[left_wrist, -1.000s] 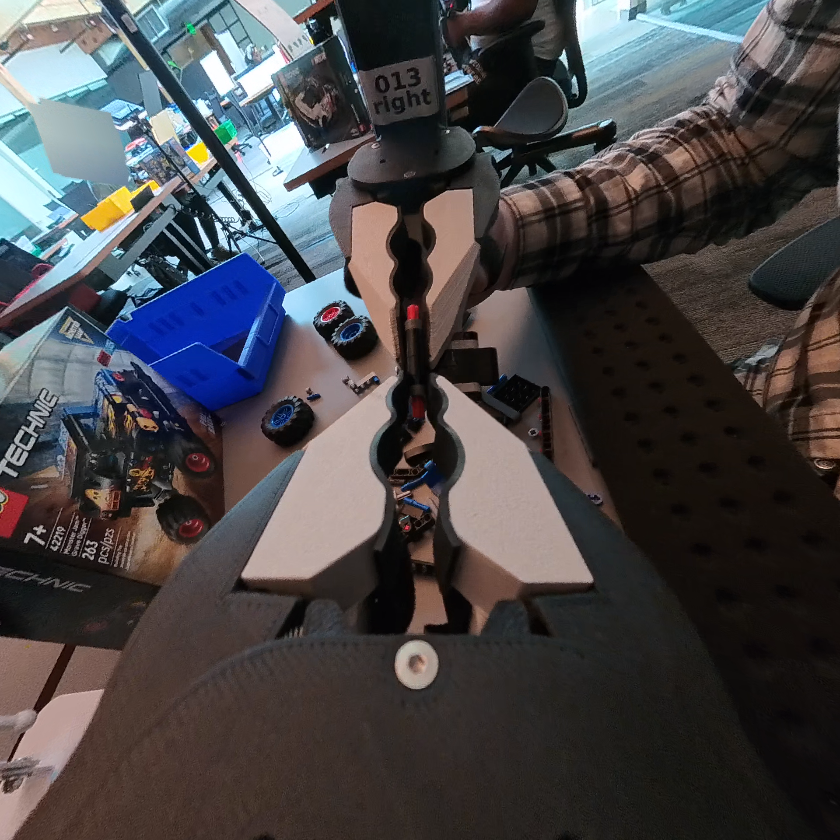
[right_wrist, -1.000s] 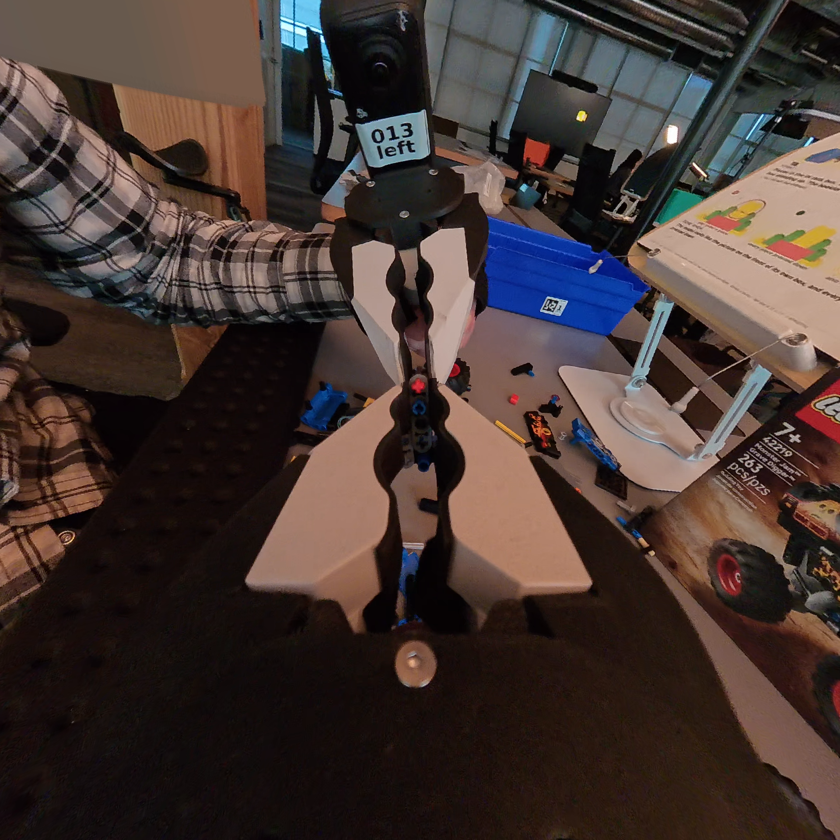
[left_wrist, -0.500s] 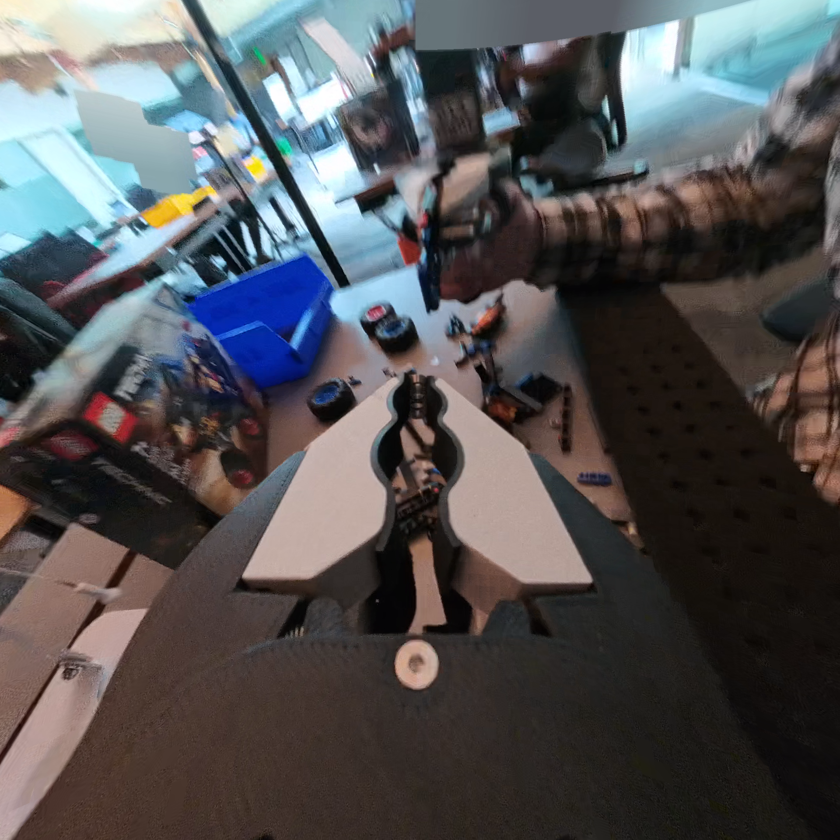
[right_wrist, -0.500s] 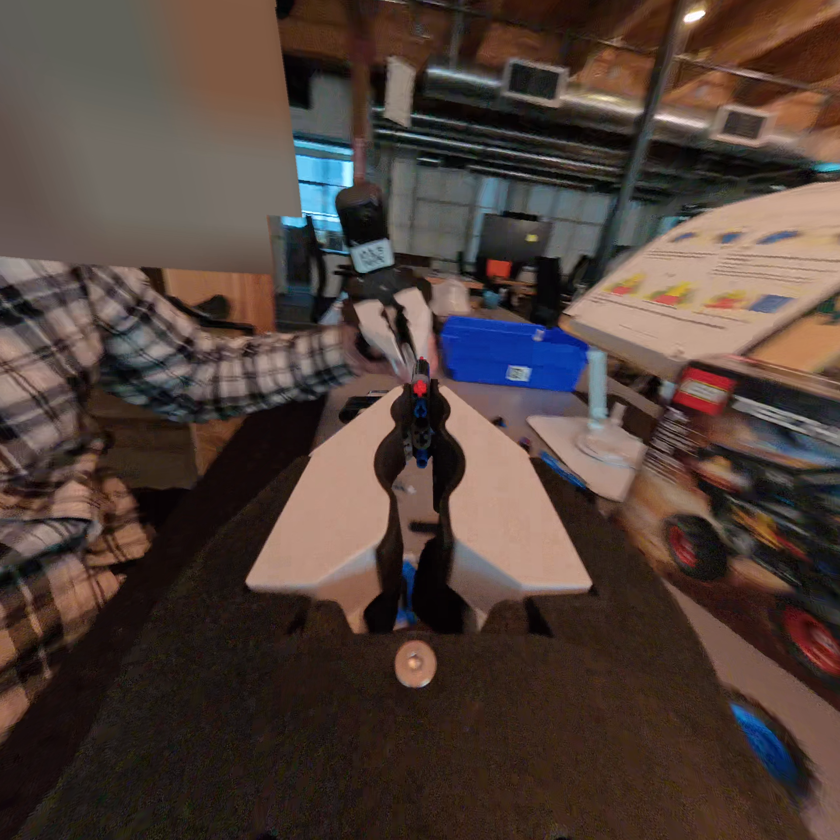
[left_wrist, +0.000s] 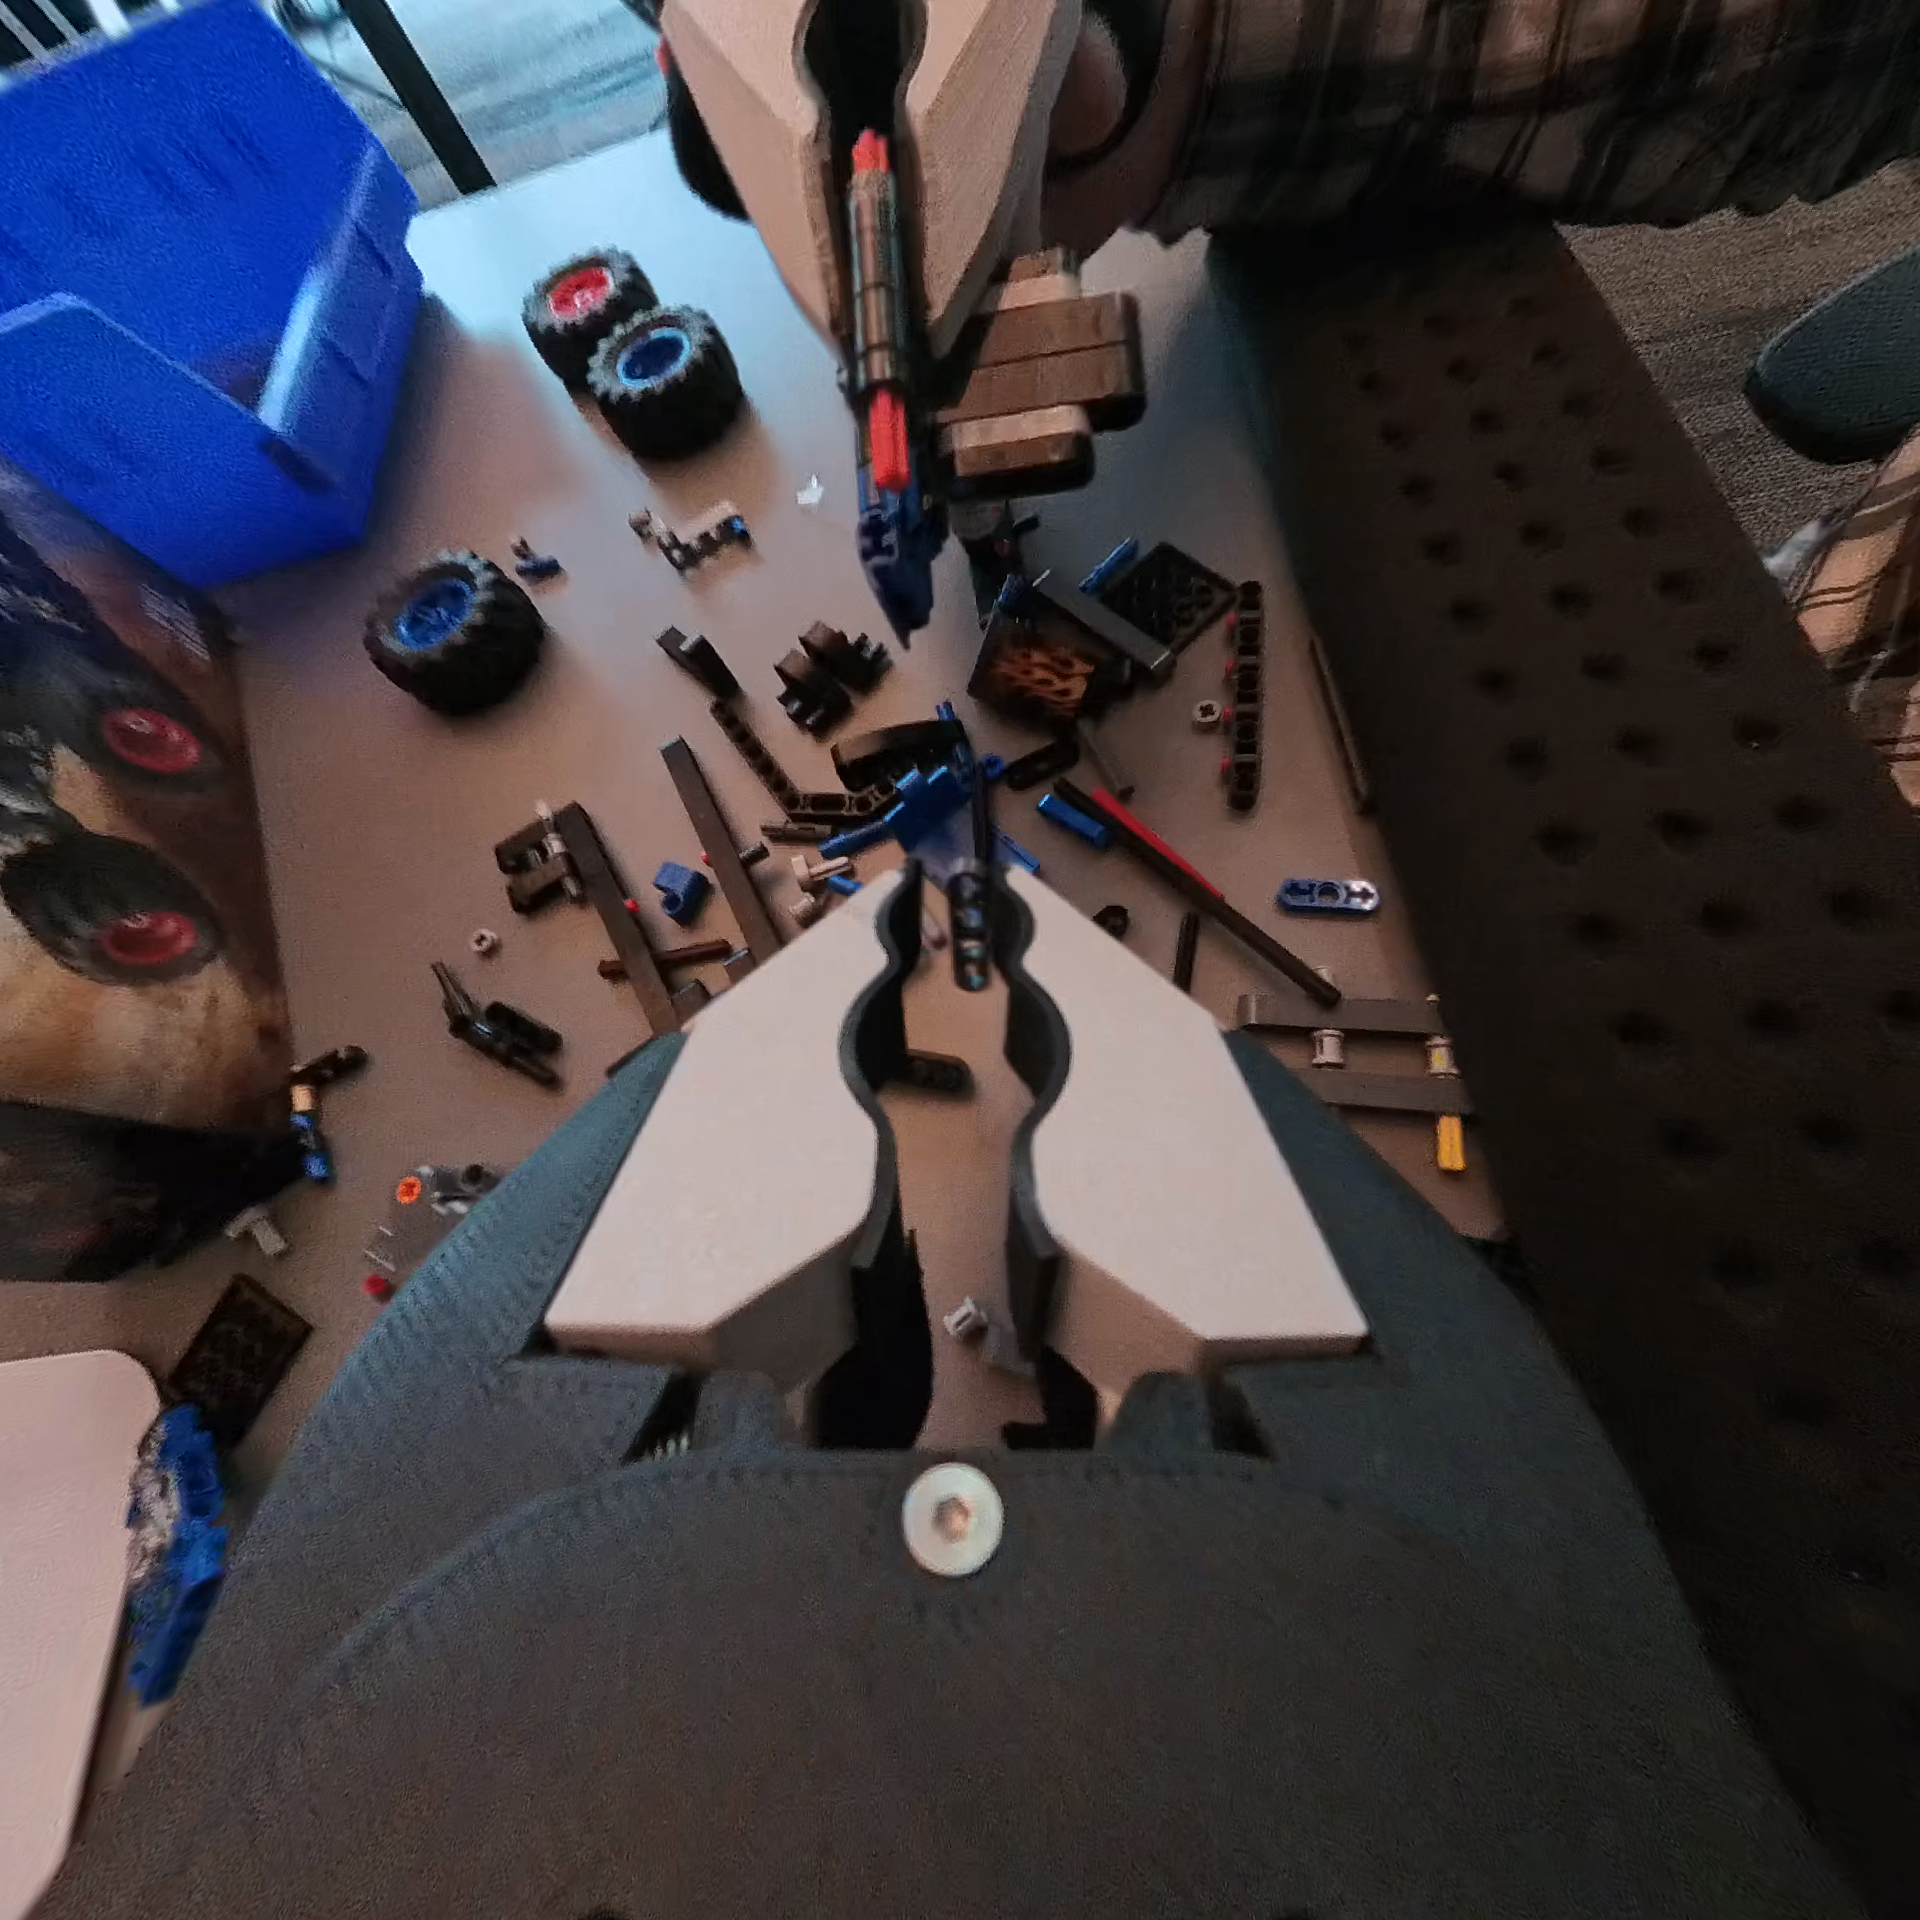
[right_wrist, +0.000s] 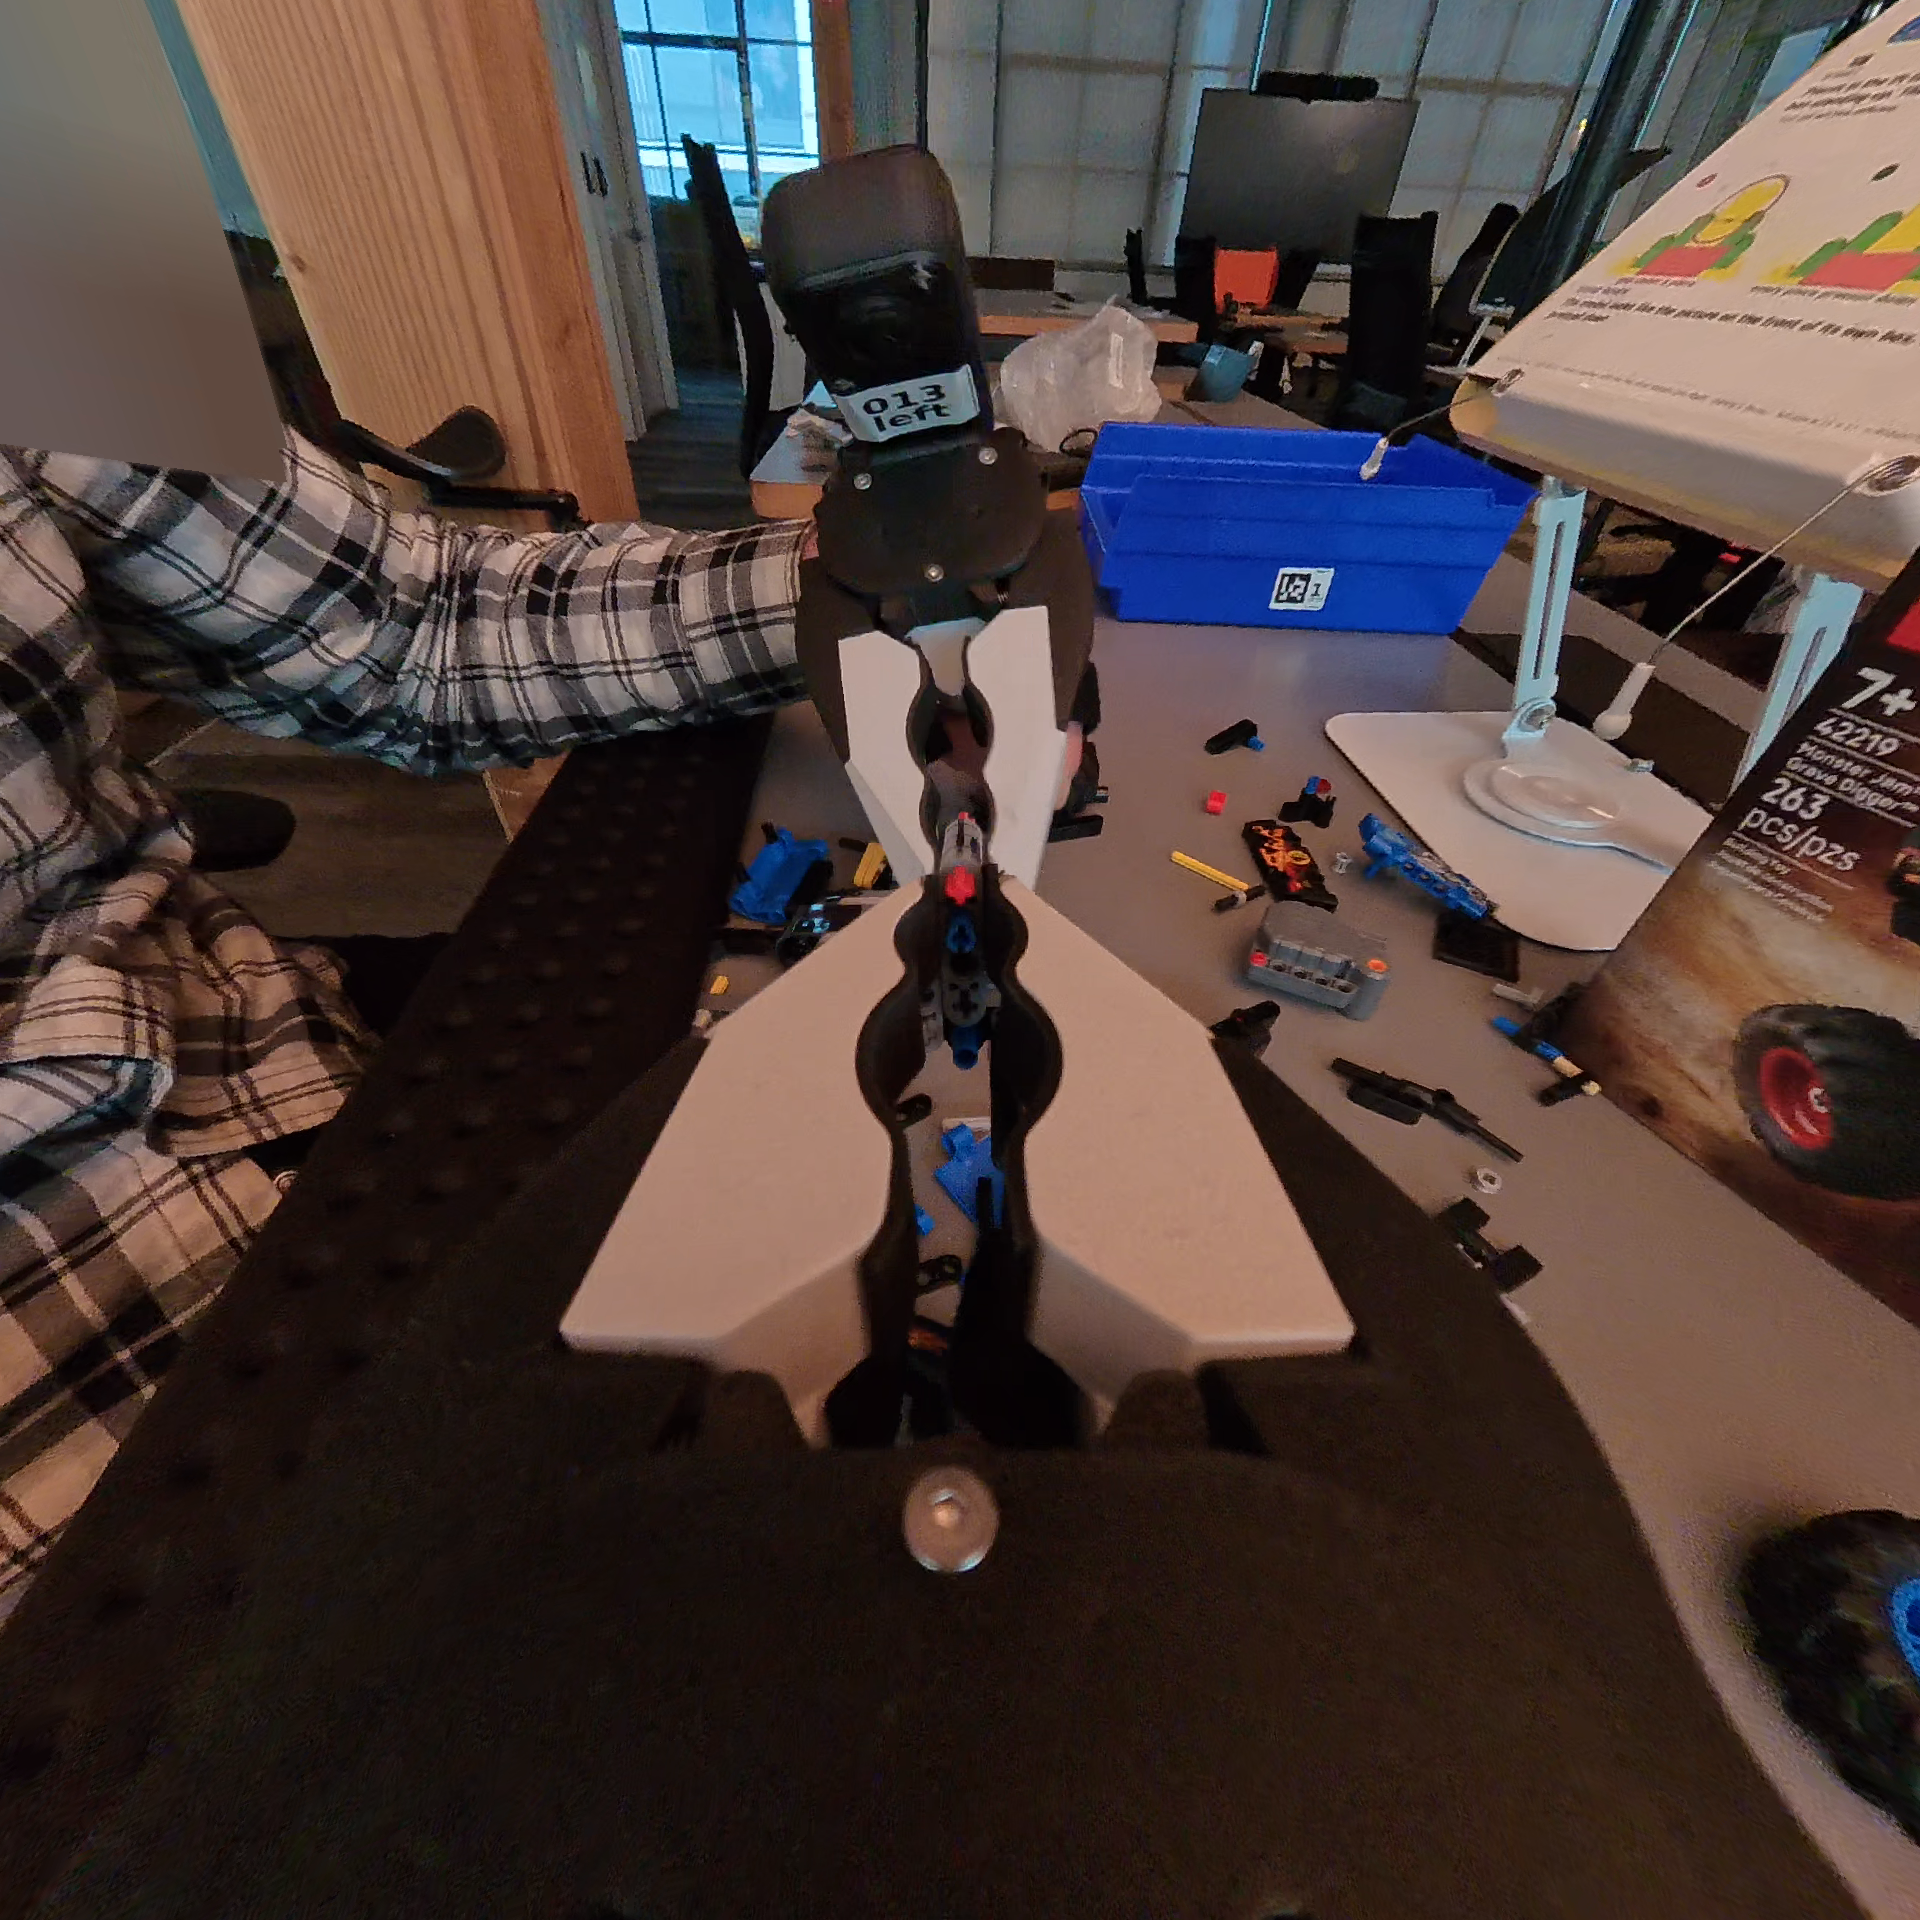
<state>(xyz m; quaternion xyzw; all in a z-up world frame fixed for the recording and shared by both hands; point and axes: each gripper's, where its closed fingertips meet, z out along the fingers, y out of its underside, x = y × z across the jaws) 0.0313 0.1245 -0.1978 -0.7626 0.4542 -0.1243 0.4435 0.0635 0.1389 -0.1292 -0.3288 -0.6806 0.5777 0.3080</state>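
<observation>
Gripping a slim toy-brick assembly of grey rod, blue connectors and red end pins (right_wrist: 966, 987), the right gripper (right_wrist: 961, 904) has its 2 pale fingers pressed together on it, with the red tip poking out just beyond the fingertips. In the left wrist view this assembly hangs from the far side of the scene, above the grey tabletop (left_wrist: 416, 831), with a blue part dangling at its lower end. Facing it, the left gripper (left_wrist: 956, 894) holds its jaws close together, and they appear clamped on a small black pierced beam (left_wrist: 971, 940) standing between the fingertips. In the right wrist view the 2 sets of fingertips meet nearly nose to nose; whether the held pieces touch cannot be told. Below the grippers lies a scatter of loose black, blue and red brick parts (left_wrist: 727, 831). Farther left are 3 black knobbly tyres with red or blue hubs (left_wrist: 644, 353). A blue plastic bin (left_wrist: 156, 312) sits at the far left, just beside the printed cardboard box (left_wrist: 104, 831) standing along the left edge. A black perforated mat (left_wrist: 1610, 727) covers the right side of the table. A plaid sleeve (right_wrist: 416, 623) reaches in behind the left gripper, and a white stand (right_wrist: 1507, 790) holding a printed sheet rises on the table's other side.
</observation>
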